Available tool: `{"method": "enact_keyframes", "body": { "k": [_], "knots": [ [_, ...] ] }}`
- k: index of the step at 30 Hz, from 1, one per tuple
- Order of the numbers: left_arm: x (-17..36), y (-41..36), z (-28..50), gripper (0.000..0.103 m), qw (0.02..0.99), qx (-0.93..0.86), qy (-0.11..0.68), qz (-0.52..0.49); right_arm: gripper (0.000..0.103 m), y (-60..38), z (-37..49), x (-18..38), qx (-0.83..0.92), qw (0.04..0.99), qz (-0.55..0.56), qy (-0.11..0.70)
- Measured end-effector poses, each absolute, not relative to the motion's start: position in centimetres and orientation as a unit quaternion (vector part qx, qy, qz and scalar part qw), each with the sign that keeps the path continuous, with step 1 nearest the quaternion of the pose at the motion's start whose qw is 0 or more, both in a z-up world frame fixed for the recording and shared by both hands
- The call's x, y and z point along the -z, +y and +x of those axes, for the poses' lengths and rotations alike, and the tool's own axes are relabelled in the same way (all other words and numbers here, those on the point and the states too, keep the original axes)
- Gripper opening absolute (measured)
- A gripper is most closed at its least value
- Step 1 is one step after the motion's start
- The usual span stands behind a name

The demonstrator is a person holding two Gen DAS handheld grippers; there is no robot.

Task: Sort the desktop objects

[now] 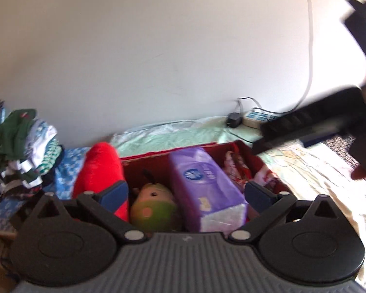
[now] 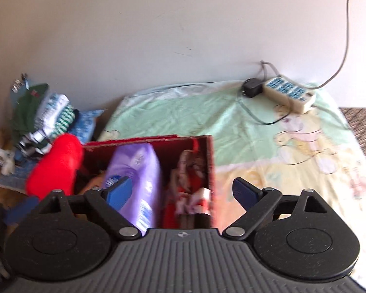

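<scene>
A red box [image 1: 158, 155] [image 2: 211, 161] stands on a patterned cloth. In it lie a purple tissue pack [image 1: 205, 180] [image 2: 136, 171], a green and pink plush toy [image 1: 151, 205] and a red-and-white doll [image 1: 234, 168] [image 2: 190, 178]. A red plush [image 1: 97, 168] [image 2: 56, 168] leans at the box's left side. My left gripper [image 1: 186, 193] is open and empty, above the box's near side. My right gripper [image 2: 180, 193] is open and empty, over the box's right part. The right gripper shows as a dark blurred shape [image 1: 317, 122] in the left wrist view.
A power strip [image 2: 290, 92] [image 1: 256, 117] with a black adapter [image 2: 251, 88] and cables lies at the back right by the wall. A pile of clothes [image 1: 19, 151] [image 2: 44, 112] sits at the left. The cloth [image 2: 268, 146] stretches to the right of the box.
</scene>
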State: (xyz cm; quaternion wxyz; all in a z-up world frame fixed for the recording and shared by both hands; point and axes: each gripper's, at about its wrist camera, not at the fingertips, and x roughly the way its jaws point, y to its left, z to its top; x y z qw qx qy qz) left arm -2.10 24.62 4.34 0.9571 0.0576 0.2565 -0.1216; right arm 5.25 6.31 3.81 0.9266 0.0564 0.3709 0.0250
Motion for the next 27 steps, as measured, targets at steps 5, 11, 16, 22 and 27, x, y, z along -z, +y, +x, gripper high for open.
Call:
{"method": "enact_keyframes", "body": {
  "k": [5,11,16,22,27],
  "knots": [
    [-4.4,25.1,1.2,0.101,0.958,0.059,0.281,0.007,0.092,5.4,3.9,-3.3,-0.043,0.921,0.055,0.384],
    [-6.1,25.6,0.2,0.102,0.954,-0.028,0.299,0.002,0.092,6.3,3.4,-3.1,-0.071,0.916,0.035,0.393],
    [-6.8,24.5,0.1,0.102,0.944,-0.06,0.325,-0.002,0.092,6.3,2.8,-3.2,-0.092,0.915,0.016,0.393],
    [-6.8,23.3,-0.5,0.102,0.933,-0.091,0.349,-0.001,0.094,5.1,1.9,-2.6,-0.098,0.914,0.028,0.392],
    [-5.7,22.6,-1.0,0.102,0.927,-0.097,0.361,-0.007,0.094,4.2,1.2,-1.8,-0.1,0.912,0.038,0.396]
  ]
}}
